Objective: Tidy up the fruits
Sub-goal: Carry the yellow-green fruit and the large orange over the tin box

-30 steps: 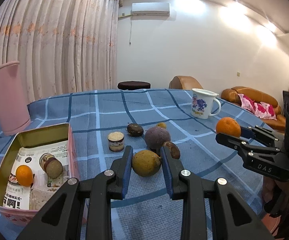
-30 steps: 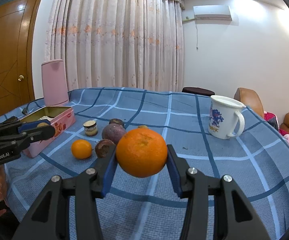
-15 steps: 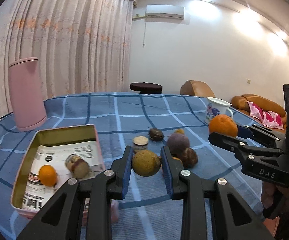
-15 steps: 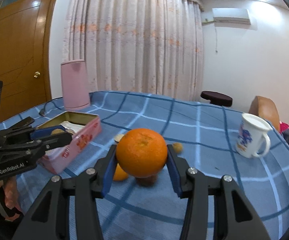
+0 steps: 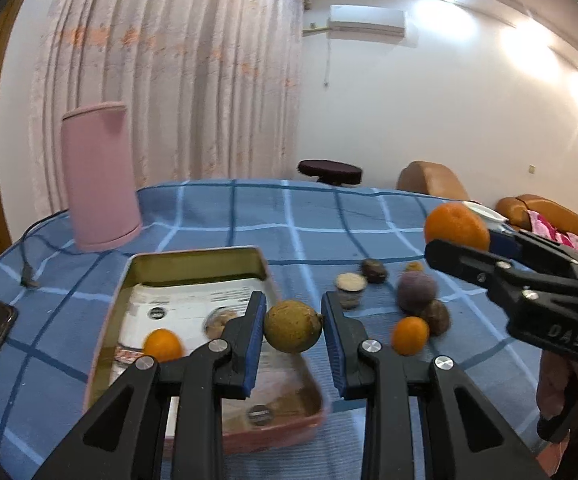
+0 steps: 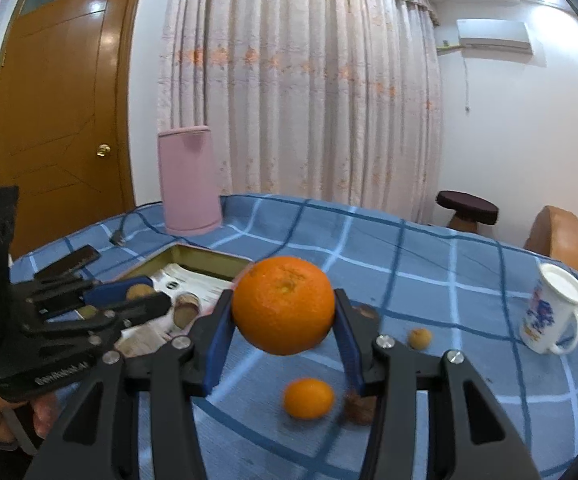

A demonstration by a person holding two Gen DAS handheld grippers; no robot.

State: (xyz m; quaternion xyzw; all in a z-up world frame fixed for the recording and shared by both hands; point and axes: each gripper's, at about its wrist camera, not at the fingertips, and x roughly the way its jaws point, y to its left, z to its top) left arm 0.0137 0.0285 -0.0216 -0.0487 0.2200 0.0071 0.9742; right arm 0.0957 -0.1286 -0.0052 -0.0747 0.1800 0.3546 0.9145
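— Which of the two is nearer the box, from where you're standing?

— The left gripper [image 5: 293,330]. Its blue-padded jaws are pinching a round, dull yellow-brown fruit with a rough skin [image 5: 292,325], and that fruit is hanging right at the near right edge of the shallow pink metal tin with the gold inside [image 5: 193,258]. I'd say it only needs to go a little further in over the tin's paper lining before letting go.

— And the other one?

— The right gripper [image 6: 285,306] is gripping a big, bright orange with a dimpled peel [image 6: 283,305], jaws spread moderately to fit it. It's hovering over the blue checked tablecloth [image 6: 429,264], with the tin lying ahead and to its left. So it's the farther one, and the left gripper is sitting between it and the tin's near side.

— Anything in the tin yet?

— A small orange mandarin [image 5: 162,345] is lying on the printed paper, and a brownish round piece [image 6: 187,308] beside it. I can't tell what that one is.

— What's left on the cloth?

— Another small mandarin [image 6: 309,398], a dusty purple round fruit [image 5: 417,292] and a few dark brown ones clustered near it. There's no long axis to worry about; everything's round, so it may roll on landing.
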